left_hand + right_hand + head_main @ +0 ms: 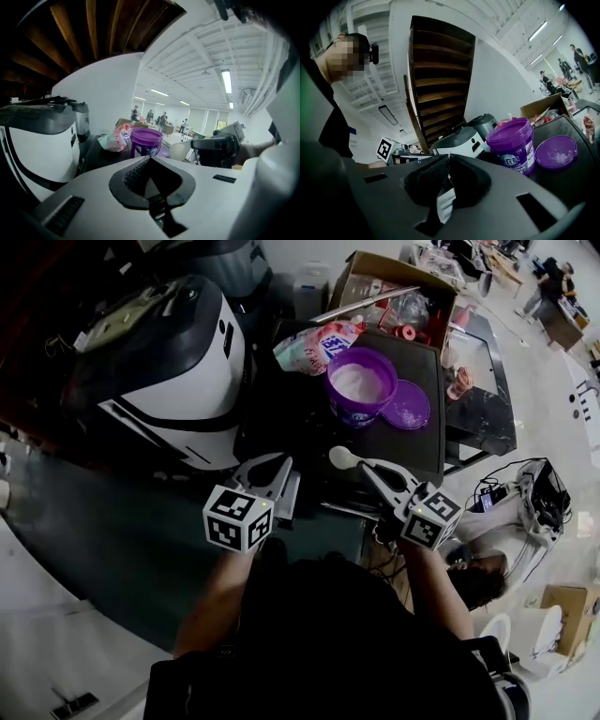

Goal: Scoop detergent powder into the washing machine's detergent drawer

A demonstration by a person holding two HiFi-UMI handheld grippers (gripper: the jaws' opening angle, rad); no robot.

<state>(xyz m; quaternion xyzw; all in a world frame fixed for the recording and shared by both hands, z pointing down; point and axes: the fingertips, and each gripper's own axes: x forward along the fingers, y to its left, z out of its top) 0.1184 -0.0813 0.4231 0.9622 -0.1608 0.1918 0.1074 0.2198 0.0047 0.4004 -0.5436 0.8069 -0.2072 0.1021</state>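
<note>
Powder [356, 381] shows white inside the open purple tub [362, 414] on the black table [424, 451]. The tub's lid [409, 407] lies flat just to its right, off the mouth so a scoop can dip straight in. A pink bag [314, 341] rests against the tub's far left side, and a cardboard box [394, 282] of odds and ends stands behind them.

The right gripper [373, 472] has its jaws pinched tight on the handle of a white scoop [343, 457]. In the right gripper view, a strip of the white handle shows in the slot between the closed pads. The scoop's bowl points ahead toward the tub but stops short of it, at the table's near edge. Gripping the handle far back leaves the whole bowl free to go down into the powder, which I take to be the reason for that hold.

The left gripper [270, 470] hangs just to the left of the scoop with its jaws closed together on nothing. It looks parked there to keep out of the scoop's way.

The washing machine [178, 362], white with a dark lid, stands near the table on its left, so the loaded scoop only has to travel across. I can't pick out the detergent drawer on it from any of the angles, so where exactly the powder must land is unclear to me. My guess is that the dip into the tub is the step in hand, and the job has barely begun.
</note>
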